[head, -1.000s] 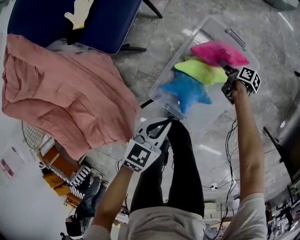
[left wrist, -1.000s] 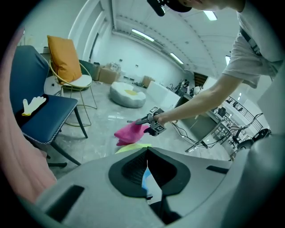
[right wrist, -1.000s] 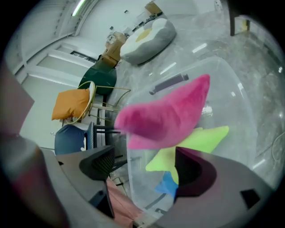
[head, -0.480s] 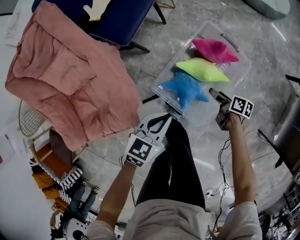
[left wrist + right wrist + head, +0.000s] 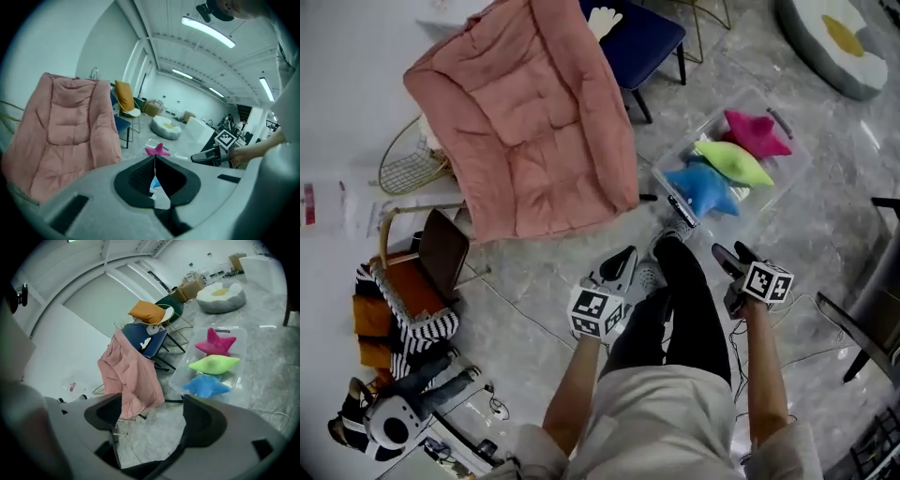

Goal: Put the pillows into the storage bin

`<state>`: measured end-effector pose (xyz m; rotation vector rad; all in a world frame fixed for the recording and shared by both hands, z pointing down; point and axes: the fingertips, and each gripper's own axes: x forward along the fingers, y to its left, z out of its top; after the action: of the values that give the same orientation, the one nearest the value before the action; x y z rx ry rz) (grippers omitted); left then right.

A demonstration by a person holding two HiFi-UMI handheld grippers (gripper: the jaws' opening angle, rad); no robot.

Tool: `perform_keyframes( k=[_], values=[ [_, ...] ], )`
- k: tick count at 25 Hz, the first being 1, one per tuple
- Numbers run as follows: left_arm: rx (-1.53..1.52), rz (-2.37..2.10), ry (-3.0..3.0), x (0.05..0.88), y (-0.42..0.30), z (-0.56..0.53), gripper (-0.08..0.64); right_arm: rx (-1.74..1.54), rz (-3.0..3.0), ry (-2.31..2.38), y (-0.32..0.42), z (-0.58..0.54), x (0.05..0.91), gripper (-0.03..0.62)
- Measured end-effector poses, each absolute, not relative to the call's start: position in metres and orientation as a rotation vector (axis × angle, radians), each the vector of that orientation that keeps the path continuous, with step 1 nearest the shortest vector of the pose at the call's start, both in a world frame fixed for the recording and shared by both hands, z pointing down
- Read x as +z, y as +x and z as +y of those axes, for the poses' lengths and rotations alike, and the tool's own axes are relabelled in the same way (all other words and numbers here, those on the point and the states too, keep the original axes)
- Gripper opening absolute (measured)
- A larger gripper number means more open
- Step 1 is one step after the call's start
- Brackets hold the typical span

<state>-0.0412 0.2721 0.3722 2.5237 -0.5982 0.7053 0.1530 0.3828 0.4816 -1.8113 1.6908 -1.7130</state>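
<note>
Pillows [image 5: 733,162] lie in the bin [image 5: 780,122], upper right. Left gripper [image 5: 624,256] is pressed together, right gripper [image 5: 728,254] spread, both empty. Feet [image 5: 649,275] may trip on the cord [image 5: 525,314].

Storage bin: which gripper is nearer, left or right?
Right. In the head view, the right gripper hangs open just below the storage bin's near edge. The left gripper, shut and empty, sits further off to its lower left, on the other side of the person's leg.
</note>
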Motion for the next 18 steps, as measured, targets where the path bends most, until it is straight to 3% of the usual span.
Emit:
perform_keyframes(
  k=[12, 18],
  values=[
    [0.559, -0.929, 2.456, 0.272, -0.170, 0.324, 0.011, -1.407, 2.160, -2.122, 0.071, 0.435, 0.350, 0.385],
    [0.462, -1.052, 2.429, 0.229, -0.177, 0.339, 0.012, -1.292, 2.333, -2.131, 0.048, 0.452, 0.311, 0.384]
  ],
)
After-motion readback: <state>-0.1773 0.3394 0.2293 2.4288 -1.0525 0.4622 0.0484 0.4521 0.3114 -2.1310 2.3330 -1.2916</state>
